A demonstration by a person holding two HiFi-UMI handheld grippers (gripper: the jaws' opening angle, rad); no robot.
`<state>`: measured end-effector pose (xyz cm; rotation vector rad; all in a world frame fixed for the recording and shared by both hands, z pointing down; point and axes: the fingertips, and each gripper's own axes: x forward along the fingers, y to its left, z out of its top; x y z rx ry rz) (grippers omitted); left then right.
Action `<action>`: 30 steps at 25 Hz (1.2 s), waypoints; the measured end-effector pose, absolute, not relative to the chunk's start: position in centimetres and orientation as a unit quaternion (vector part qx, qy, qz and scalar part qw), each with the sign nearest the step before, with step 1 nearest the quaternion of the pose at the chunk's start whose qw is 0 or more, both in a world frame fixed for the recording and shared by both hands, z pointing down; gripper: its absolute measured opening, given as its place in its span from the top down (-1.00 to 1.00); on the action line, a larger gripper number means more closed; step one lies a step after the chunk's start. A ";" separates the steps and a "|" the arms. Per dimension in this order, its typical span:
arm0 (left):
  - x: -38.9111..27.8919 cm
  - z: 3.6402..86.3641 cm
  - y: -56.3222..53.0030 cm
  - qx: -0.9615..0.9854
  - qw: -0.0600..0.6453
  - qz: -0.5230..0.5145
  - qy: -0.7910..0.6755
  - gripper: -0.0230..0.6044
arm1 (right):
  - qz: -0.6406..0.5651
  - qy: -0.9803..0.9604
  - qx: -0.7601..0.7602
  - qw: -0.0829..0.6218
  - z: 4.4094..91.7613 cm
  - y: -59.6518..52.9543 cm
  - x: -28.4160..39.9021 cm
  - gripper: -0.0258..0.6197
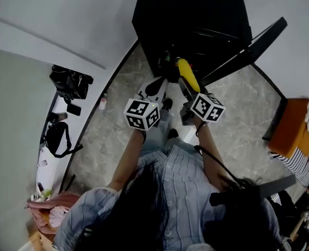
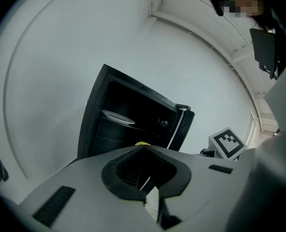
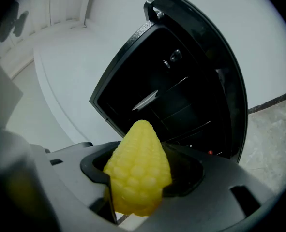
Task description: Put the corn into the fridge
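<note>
The person stands over a small black fridge (image 1: 191, 14) that sits low on the grey stone floor (image 1: 232, 114), at twelve o'clock from them. Its door (image 1: 248, 47) hangs open toward two o'clock. The right gripper (image 1: 185, 88) pinches a yellow, knobbly ear of corn (image 3: 139, 175) by its thick end. The tapered tip sticks out well past the jaws and points into the dark opening. The corn is near the fridge mouth but, judging by the right gripper view, not yet inside. The left gripper (image 2: 143, 149) rides just beside it at nine o'clock, its jaws pressed together on nothing.

Inside, wire shelves cross the cavity, and a pale round plate (image 2: 117, 116) lies on an upper one.

Three risks stand out:
- **Slipping or pivoting:** The hold is at one end only and most of the ear overhangs. The rounded kernels give little flat surface, so a bump or a quick tilt could swing the corn or work it loose.
- **Striking something on the way in:** The tip leads, so it would hit a shelf edge, the plate or the door frame first. Coming in too high could shift the plate.
- **Poor line of sight:** The fridge is low and the interior dark, so the person must reach down and may misjudge how deep the corn has gone.

Released too near the front lip, the ear could roll out onto the floor.
</note>
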<state>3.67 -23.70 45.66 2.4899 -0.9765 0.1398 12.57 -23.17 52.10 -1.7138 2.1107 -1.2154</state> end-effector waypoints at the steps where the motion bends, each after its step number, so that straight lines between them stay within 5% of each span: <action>1: 3.7 45.9 -23.9 0.905 0.232 0.051 -0.354 0.90 | -0.408 0.707 -0.572 0.079 52.4 -23.7 12.4 0.10; 30: 2.9 51.2 -31.1 0.895 0.272 0.071 -0.346 0.90 | -0.411 0.669 -0.616 -0.072 66.1 -37.5 16.1 0.10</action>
